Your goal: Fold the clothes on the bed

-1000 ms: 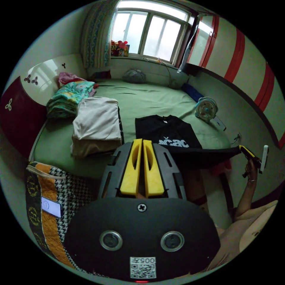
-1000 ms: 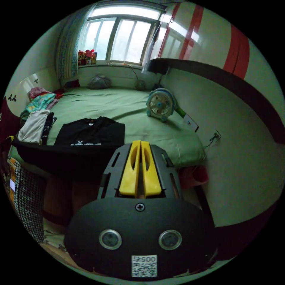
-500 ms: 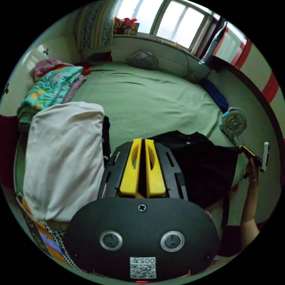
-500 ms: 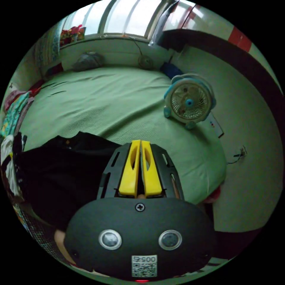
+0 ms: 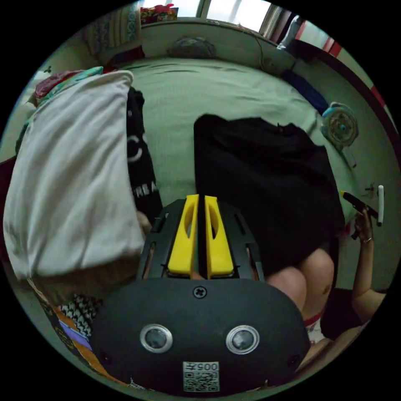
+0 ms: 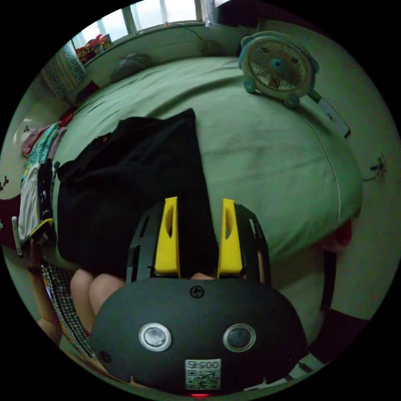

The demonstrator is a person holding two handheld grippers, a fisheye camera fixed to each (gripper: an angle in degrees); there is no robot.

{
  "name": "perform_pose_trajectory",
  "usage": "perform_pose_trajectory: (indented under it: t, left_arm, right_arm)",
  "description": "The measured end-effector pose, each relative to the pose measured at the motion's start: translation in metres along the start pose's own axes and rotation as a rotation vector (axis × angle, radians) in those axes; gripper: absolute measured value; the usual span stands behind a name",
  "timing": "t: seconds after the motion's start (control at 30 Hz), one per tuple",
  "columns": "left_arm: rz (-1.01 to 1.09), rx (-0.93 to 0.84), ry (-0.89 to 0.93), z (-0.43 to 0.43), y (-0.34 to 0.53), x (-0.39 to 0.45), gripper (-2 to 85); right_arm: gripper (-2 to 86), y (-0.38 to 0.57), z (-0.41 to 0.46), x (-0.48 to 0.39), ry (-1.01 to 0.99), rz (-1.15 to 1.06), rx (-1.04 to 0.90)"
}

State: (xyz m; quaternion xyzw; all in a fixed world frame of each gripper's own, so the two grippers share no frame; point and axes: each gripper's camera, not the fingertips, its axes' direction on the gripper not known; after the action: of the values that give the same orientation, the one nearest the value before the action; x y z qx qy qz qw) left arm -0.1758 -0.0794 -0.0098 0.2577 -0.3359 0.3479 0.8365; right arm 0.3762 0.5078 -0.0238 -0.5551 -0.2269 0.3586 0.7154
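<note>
We see a black shirt lying on the green bed, folded over on itself, with its near edge hanging a little over the side of the bed above the person's knees. In the right gripper view the same shirt lies spread in front of the camera, and beyond it the bed is bare up to a small fan that stands near the far edge.

The left gripper has its two yellow jaws pressed close together with only a thin dark slit between them. We cannot tell if a piece of the shirt is caught there, because the jaws cover its corner. The right gripper has its jaws spread well apart, and the black cloth shows in the gap between them; they do not press on it. In the left gripper view we see also the right gripper at the far side of the shirt, held in a hand.

To the left of the shirt stands a stack of folded clothes, with a pale piece on top and a black printed piece at its side. A patterned bag is below the stack, beside the bed.
</note>
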Motion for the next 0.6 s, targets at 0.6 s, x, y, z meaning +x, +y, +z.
perform_pose_trajectory:
  t: [0.6]
  left_arm:
    - [-0.039, -0.088, 0.007, 0.125, -0.017, 0.031, 1.7]
  right_arm:
    - [-0.7, 0.033, 0.042, -0.039, 0.038, -0.080, 0.011]
